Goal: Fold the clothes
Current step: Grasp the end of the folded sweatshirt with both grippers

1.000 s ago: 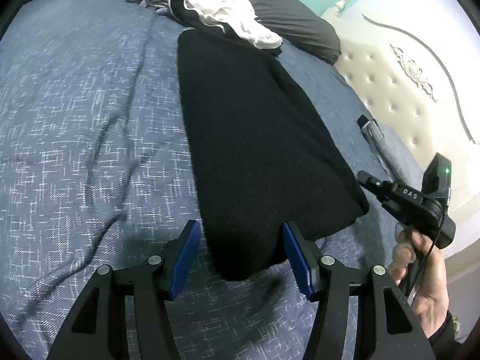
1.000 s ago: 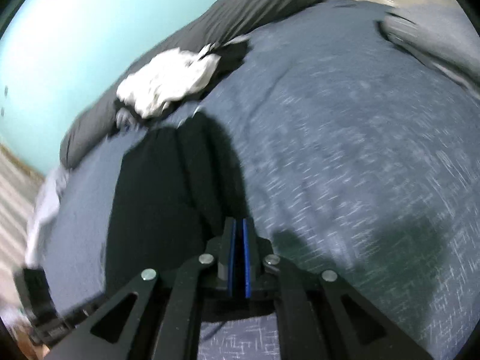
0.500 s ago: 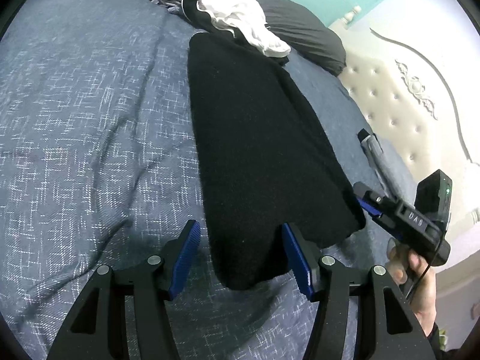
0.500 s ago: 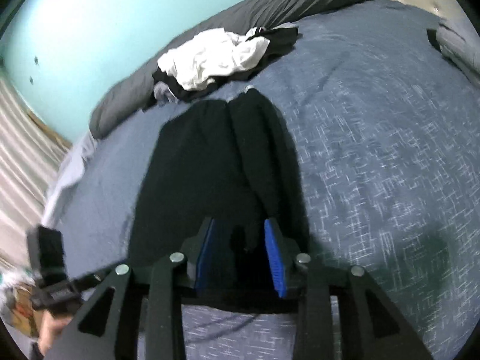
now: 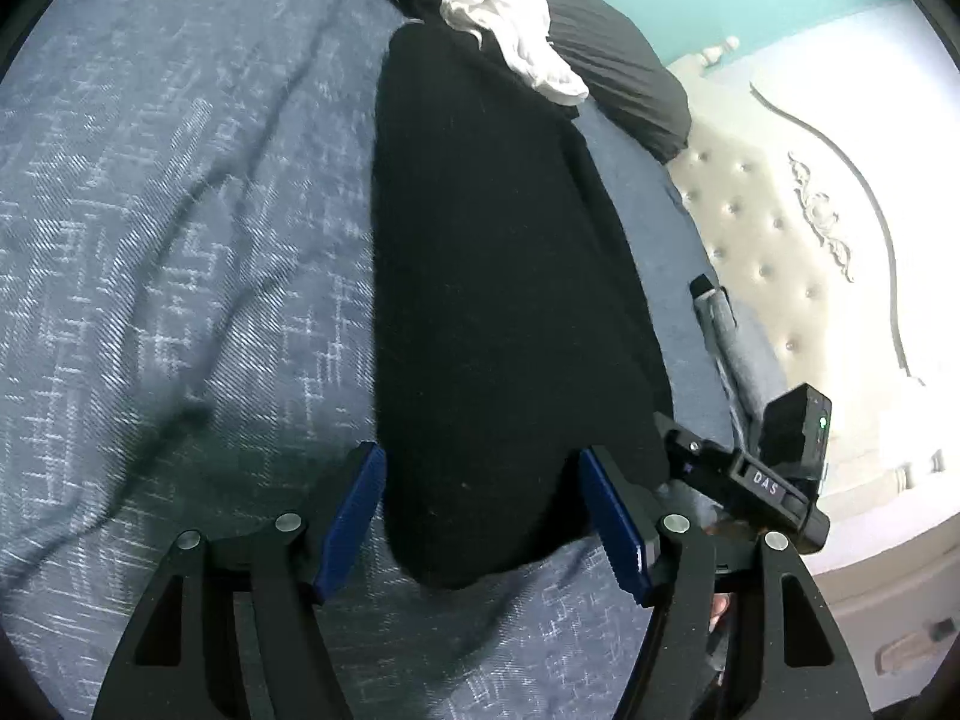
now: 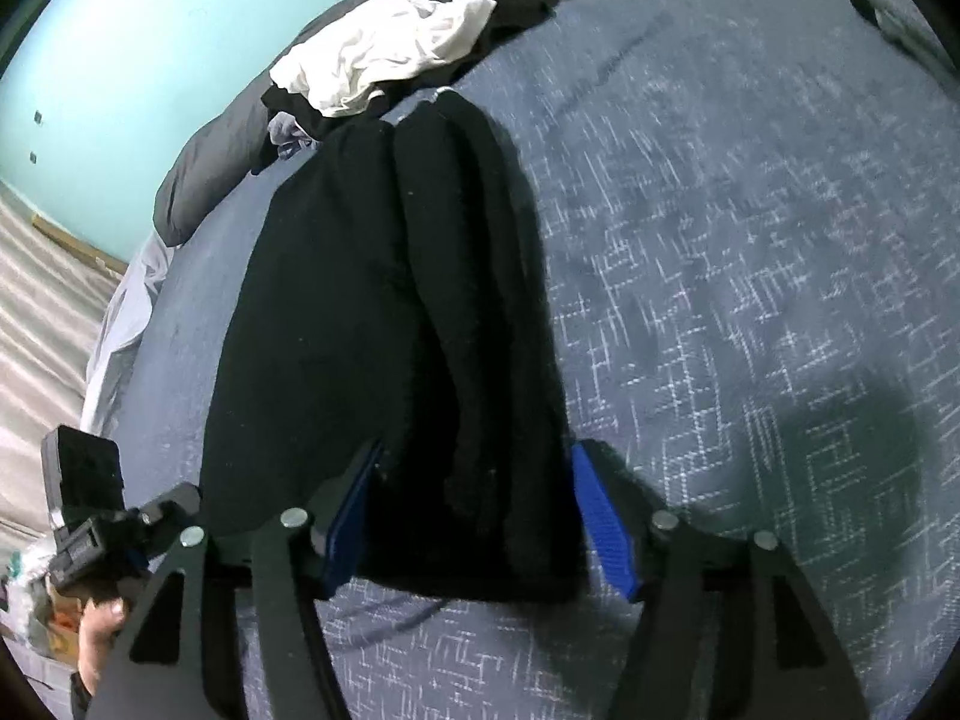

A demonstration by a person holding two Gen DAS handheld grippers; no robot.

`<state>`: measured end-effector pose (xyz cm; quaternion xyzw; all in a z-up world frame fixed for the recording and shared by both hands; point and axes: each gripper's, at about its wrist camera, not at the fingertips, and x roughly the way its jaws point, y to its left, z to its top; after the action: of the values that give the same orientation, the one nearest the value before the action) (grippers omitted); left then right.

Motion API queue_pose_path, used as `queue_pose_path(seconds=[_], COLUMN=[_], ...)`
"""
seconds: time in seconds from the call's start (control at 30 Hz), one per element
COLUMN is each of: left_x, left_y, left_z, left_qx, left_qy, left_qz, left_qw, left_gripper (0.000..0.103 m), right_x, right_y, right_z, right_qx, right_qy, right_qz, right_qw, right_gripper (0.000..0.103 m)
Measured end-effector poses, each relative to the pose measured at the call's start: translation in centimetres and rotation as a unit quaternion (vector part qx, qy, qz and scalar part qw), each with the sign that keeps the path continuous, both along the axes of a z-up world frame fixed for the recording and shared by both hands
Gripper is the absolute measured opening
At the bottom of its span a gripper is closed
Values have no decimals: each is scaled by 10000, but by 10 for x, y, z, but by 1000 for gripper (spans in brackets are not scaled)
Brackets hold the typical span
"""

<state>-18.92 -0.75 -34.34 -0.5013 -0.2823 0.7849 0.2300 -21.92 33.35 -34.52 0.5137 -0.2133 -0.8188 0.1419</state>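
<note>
Black garment [image 5: 498,276]: laid flat and lengthwise on the bed [image 5: 180,228], folded into a long narrow strip; a lengthwise fold line is seen in the right wrist view.
Near end of garment: placed close to the bed's near edge, between the spread fingers of both grippers.
Left gripper [image 5: 480,516]: fingers released and set wide, one corner of the near end framed, nothing clamped.
Right gripper [image 6: 474,510]: fingers released and spread over the other near corner, nothing clamped.
Clothes pile [image 6: 384,60]: white and dark items heaped at the garment's far end, against a grey pillow [image 5: 624,90].
Headboard [image 5: 780,228]: tufted, seen along the bed's right edge.
</note>
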Motion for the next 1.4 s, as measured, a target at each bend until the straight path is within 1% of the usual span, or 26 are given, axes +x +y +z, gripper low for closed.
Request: queue_pose_path(seconds=[0.03, 0.17, 0.37, 0.43, 0.47, 0.57, 0.63, 0.7, 0.8, 0.9, 0.93, 0.97, 1.03, 1.13, 1.2, 1.27, 1.33, 1.4], left_x=[1, -2, -8, -9, -10, -12, -11, -9, -10, -11, -11, -12, -14, -16, -18, -17, -15, -12], left_y=[1, 2, 10, 11, 11, 12, 14, 14, 15, 16, 15, 13, 13, 16, 16, 17, 17, 18], left_z=[0, -3, -6, -7, -7, -7, -5, -1, 6, 6, 4, 2, 1, 0, -1, 0, 3, 10], left_qx=[-59, 57, 76, 68, 68, 66, 6, -38, -121, -137, -116, -88, -58, -76, -39, -59, -137, -248], left_qy=[25, -52, -64, -50, -39, -4, 43, 78, 98, 63, 42, 16, 8, 51, 44, 60, 96, 163], left_qz=[-6, 92, 111, 90, 75, 33, 32, 31, 27, 39, 49, 63, 56, 37, 47, 47, 29, 38], left_qw=[10000, 9999, 9999, 9999, 9999, 10000, 10000, 10000, 9999, 9999, 9999, 9999, 10000, 10000, 10000, 10000, 9999, 9996], left_gripper=[71, 72, 72, 71, 71, 71, 66, 63, 63, 63, 64, 64, 65, 65, 66, 66, 64, 62], right_x=[0, -2, -5, -6, -6, -7, -7, -7, -9, -13, -15, -16, -20, -21, -20, -19, -17, -15], right_y=[-1, -5, -8, -8, -8, -7, -7, -7, -7, -9, -9, -10, -11, -12, -12, -12, -12, -14], right_z=[0, -2, -3, -2, -1, 0, 1, 2, 3, -1, -2, -3, -6, -11, -10, -9, -7, 0], right_qx=[6, 16, -48, -95, -119, -191, -238, -286, -341, -296, -281, -265, -258, -334, -360, -385, -395, -342], right_qy=[13, 15, 59, 91, 106, 154, 185, 217, 244, 146, 113, 81, 35, -5, 42, 89, 146, 242], right_qz=[18, 85, 107, 125, 134, 161, 179, 197, 219, 213, 211, 209, 235, 247, 272, 296, 328, 388], right_qw=[10000, 10000, 9999, 9998, 9998, 9996, 9994, 9992, 9989, 9992, 9993, 9994, 9994, 9991, 9990, 9988, 9986, 9984], right_gripper=[65, 65, 65, 57, 55, 42, 28, 25, 26, 39, 42, 43, 50, 54, 54, 48, 34, 26])
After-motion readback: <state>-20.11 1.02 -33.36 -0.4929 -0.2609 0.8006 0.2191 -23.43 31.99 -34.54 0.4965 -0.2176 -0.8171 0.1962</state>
